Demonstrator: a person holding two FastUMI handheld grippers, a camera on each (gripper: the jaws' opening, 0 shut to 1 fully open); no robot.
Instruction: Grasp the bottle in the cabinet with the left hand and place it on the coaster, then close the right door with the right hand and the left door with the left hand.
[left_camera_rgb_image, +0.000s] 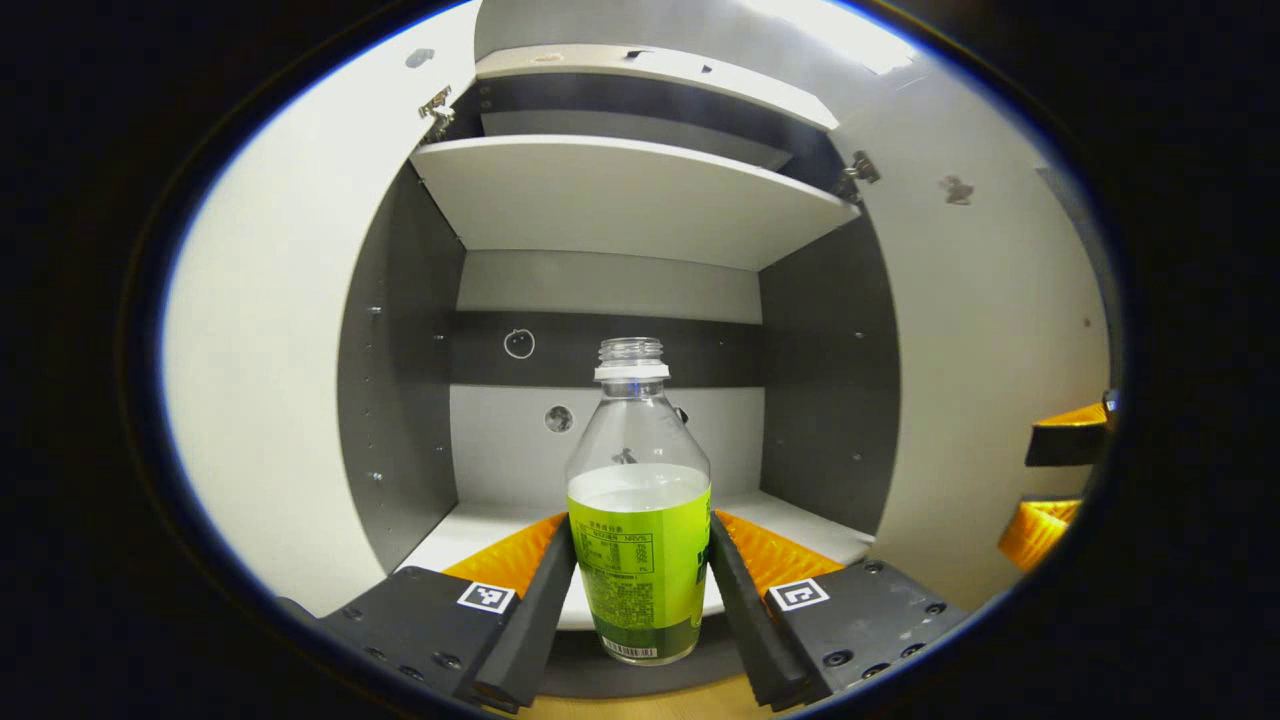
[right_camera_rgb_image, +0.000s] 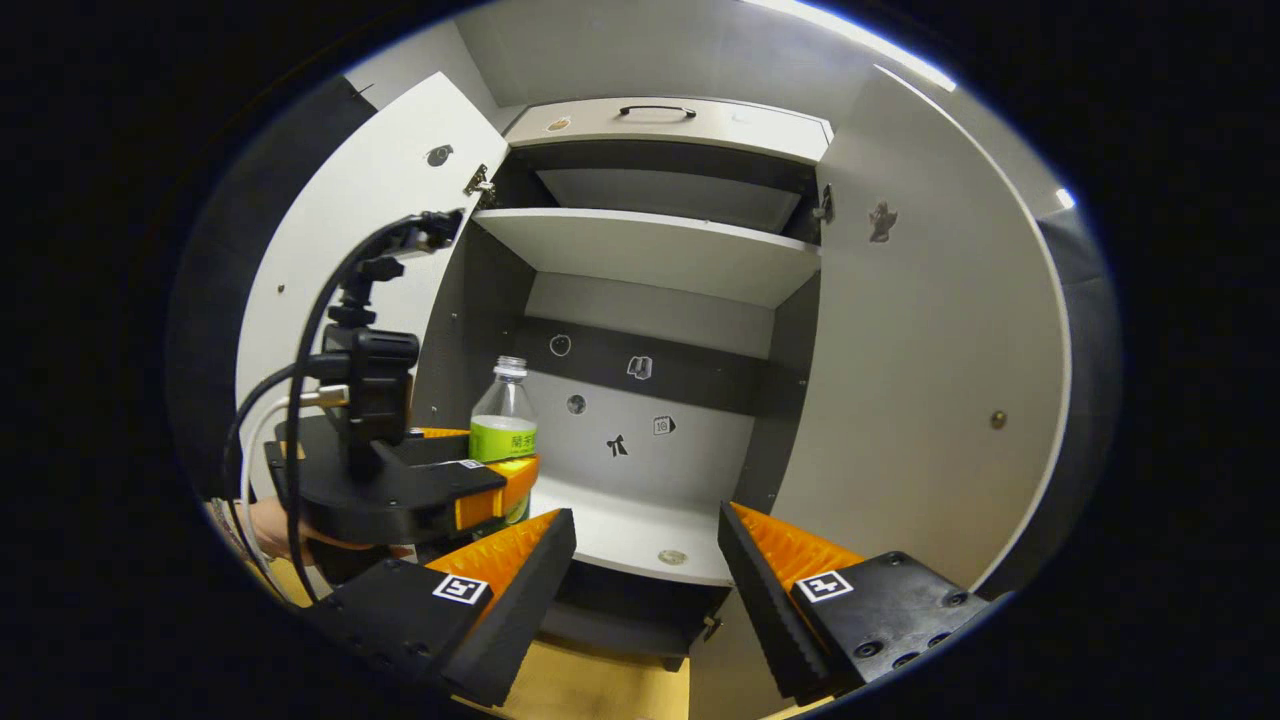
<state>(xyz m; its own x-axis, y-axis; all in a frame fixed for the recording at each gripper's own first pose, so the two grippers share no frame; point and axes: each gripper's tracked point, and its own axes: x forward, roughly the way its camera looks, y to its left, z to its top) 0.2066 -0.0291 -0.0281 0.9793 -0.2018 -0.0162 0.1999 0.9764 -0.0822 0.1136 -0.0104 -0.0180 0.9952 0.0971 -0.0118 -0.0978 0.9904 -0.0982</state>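
Observation:
A clear bottle (left_camera_rgb_image: 637, 440) with no cap, a green label and some liquid stands upright between the fingers of my left gripper (left_camera_rgb_image: 642, 522), which press on its label from both sides. Its base hangs in front of the cabinet's lower shelf (left_camera_rgb_image: 470, 525). In the right gripper view the same bottle (right_camera_rgb_image: 503, 415) sits in the left gripper (right_camera_rgb_image: 500, 490) at the left front of the open cabinet, and a hand (right_camera_rgb_image: 268, 532) holds that gripper. My right gripper (right_camera_rgb_image: 648, 515) is open with nothing in it, in front of the lower shelf (right_camera_rgb_image: 620, 535).
Both white doors stand open: the left door (right_camera_rgb_image: 350, 210) and the right door (right_camera_rgb_image: 920, 340). An upper shelf (right_camera_rgb_image: 650, 245) spans the cabinet. A small round mark (right_camera_rgb_image: 672, 557) lies on the lower shelf. A wooden surface (right_camera_rgb_image: 590, 685) lies below. The right gripper's fingers (left_camera_rgb_image: 1060, 440) show at the right edge.

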